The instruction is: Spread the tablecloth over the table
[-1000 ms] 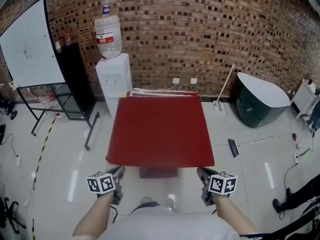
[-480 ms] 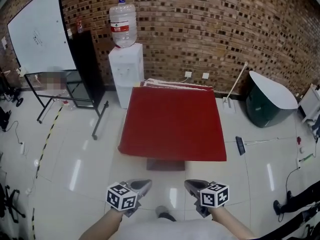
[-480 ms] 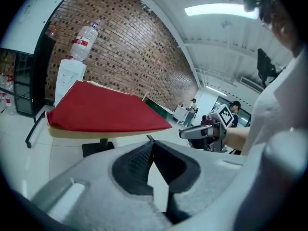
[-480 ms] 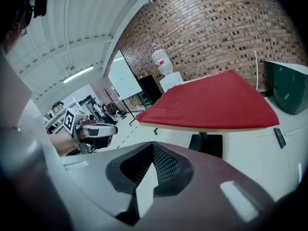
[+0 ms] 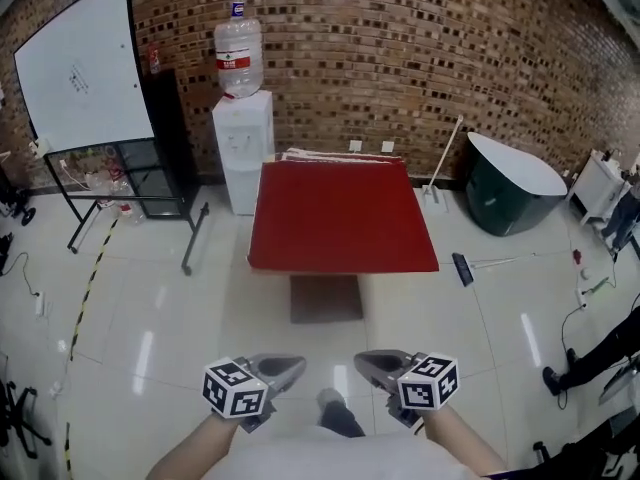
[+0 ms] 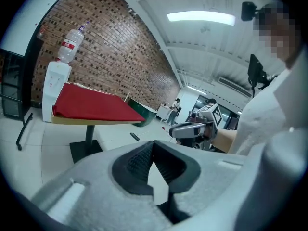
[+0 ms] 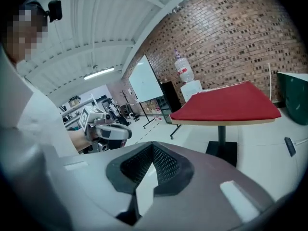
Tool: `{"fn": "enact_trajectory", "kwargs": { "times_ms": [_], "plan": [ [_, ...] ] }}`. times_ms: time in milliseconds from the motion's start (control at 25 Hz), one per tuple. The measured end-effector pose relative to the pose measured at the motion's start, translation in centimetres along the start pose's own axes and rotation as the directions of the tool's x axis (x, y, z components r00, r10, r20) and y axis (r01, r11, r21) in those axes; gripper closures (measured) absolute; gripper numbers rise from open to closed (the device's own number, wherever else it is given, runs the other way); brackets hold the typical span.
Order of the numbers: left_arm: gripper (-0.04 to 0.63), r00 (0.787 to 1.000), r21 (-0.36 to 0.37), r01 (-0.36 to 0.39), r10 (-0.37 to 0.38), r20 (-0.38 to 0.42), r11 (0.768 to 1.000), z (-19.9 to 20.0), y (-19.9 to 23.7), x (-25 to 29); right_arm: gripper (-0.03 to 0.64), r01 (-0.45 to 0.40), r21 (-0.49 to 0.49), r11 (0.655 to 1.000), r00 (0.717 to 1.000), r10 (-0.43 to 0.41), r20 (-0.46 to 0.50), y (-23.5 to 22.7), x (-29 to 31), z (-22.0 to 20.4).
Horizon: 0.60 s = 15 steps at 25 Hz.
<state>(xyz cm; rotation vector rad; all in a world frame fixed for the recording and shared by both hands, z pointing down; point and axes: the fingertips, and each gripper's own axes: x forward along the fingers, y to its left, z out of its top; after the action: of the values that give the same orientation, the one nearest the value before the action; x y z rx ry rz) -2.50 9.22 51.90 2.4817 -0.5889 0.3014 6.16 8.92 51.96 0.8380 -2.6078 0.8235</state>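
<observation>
Head view: red tablecloth (image 5: 340, 216) lies flat across the table (image 7: 200, 122), well apart from left gripper (image 5: 280, 368) and right gripper (image 5: 375, 363), both pressed together and empty; any further straightening should probably pinch both near corners and pull evenly.

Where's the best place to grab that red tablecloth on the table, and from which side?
The red tablecloth lies flat on the table, its near edge straight along the rim. So probably take its left near corner and right near corner, coming in level from the side where you stand. The far edge looks stacked in folds and sits close to the water dispenser.
</observation>
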Motion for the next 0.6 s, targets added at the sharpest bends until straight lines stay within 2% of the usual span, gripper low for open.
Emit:
{"fn": "enact_trajectory", "kwargs": {
  "times_ms": [240,400,600],
  "plan": [
    [0.594,0.993,-0.008,0.093,-0.092,0.077,0.996,-0.6,-6.6,-5.2,0.617,-0.079,-0.046,0.996,0.996,0.080,0.036,9.4,-1.8,-2.6],
    [0.594,0.995,0.019,0.083,-0.084,0.055,0.996,-1.7,-9.6,-7.1,0.617,-0.108,-0.039,0.993,0.992,0.111,0.065,13.1,-3.6,-3.2],
    [0.594,0.996,0.027,0.069,-0.070,0.058,0.997,-2.9,-13.6,-7.7,0.617,-0.093,-0.063,0.994,0.991,0.098,0.092,15.0,-7.4,-3.8]
  ]
}}
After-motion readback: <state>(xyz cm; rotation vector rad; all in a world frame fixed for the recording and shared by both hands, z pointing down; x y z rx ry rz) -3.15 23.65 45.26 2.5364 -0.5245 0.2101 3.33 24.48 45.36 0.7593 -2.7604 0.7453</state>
